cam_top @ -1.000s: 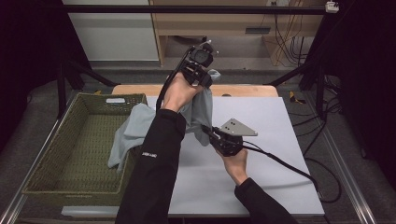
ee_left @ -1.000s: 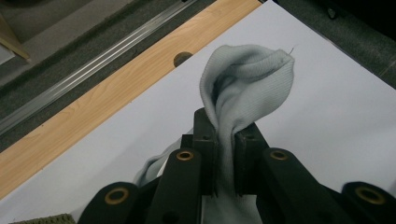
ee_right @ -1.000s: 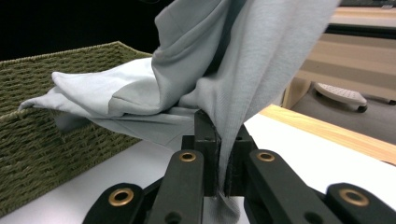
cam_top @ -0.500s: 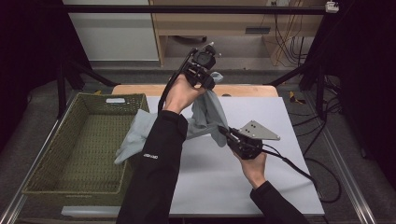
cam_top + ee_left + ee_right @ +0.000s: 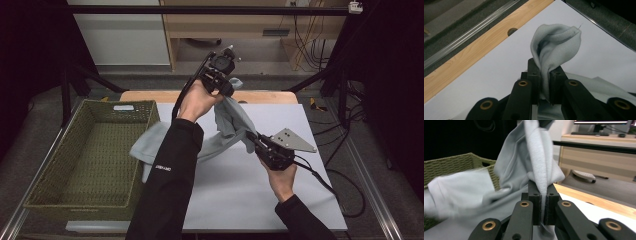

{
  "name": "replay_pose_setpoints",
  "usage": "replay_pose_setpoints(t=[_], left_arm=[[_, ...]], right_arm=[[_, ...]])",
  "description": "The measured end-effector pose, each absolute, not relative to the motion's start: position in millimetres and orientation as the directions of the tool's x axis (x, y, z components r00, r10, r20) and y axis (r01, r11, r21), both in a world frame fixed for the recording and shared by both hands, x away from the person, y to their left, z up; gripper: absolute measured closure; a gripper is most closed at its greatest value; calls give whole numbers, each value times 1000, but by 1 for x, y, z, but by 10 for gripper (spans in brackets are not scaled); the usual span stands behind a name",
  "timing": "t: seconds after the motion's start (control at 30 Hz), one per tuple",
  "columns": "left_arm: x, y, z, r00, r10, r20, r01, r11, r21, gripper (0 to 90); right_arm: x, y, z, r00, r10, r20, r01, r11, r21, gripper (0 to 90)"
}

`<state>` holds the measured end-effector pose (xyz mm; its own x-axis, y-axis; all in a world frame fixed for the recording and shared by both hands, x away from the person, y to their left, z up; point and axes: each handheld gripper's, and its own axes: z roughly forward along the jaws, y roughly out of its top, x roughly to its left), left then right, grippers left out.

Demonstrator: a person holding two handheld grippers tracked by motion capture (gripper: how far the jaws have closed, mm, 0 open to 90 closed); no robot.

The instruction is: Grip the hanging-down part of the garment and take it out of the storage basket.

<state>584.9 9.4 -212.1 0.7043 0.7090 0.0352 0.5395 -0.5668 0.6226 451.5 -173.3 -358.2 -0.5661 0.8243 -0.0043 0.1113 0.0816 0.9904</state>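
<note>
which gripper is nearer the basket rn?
Left. The left gripper is raised over the table's far edge, just right of the basket. The right gripper is farther right, over mid-table. Both grip the cloth.

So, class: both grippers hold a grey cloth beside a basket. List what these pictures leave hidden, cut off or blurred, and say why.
- High view: the left sleeve hides the middle of the cloth.
- High view: the left hand hides the left gripper's jaws.
- Right gripper view: the cloth's left part is blurred and hides most of the basket.
- Left gripper view: the jaws hide the cloth below the pinch.
</note>
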Motion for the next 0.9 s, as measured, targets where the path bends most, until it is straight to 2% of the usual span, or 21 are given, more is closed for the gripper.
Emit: replay_pose_setpoints(t=[0.17, 0.27, 0.37, 0.4, 0.43, 0.47, 0.5, 0.53, 0.57, 0.73, 0.9], left_arm=[[585, 7, -212, 706, 708, 36, 539, -569, 622, 811], [584, 6, -212, 704, 710, 40, 536, -567, 625, 812], [585, 7, -213, 698, 715, 41, 541, -564, 624, 811], [585, 8, -214, 696, 717, 41, 542, -562, 624, 811], [585, 8, -214, 696, 717, 41, 542, -562, 624, 811], [586, 9, -215, 696, 717, 43, 541, -563, 624, 811], [586, 9, -215, 696, 716, 41, 542, -563, 624, 812], [586, 9, -216, 697, 716, 41, 542, -563, 624, 811], [586, 9, -216, 696, 717, 42, 541, -562, 625, 811], [584, 8, -216, 702, 711, 43, 536, -567, 626, 811], [580, 8, -216, 715, 698, 48, 524, -579, 625, 811]], right_arm=[[452, -174, -360, -564, 825, -23, 116, 107, 987, 868], [453, -172, -366, -593, 805, -15, 126, 111, 986, 823], [454, -172, -373, -616, 788, -13, 131, 118, 984, 626], [453, -173, -376, -624, 781, 22, 143, 86, 986, 469], [453, -173, -376, -624, 781, 22, 143, 86, 986, 469], [452, -174, -376, -621, 783, 12, 135, 91, 987, 416], [451, -175, -377, -633, 773, 33, 138, 71, 988, 290], [452, -176, -377, -632, 774, 27, 132, 72, 989, 220], [450, -178, -377, -617, 786, 23, 121, 66, 990, 79], [446, -184, -374, -601, 799, 24, 100, 45, 994, 25], [442, -193, -370, -593, 804, 42, 95, 18, 995, 10]])
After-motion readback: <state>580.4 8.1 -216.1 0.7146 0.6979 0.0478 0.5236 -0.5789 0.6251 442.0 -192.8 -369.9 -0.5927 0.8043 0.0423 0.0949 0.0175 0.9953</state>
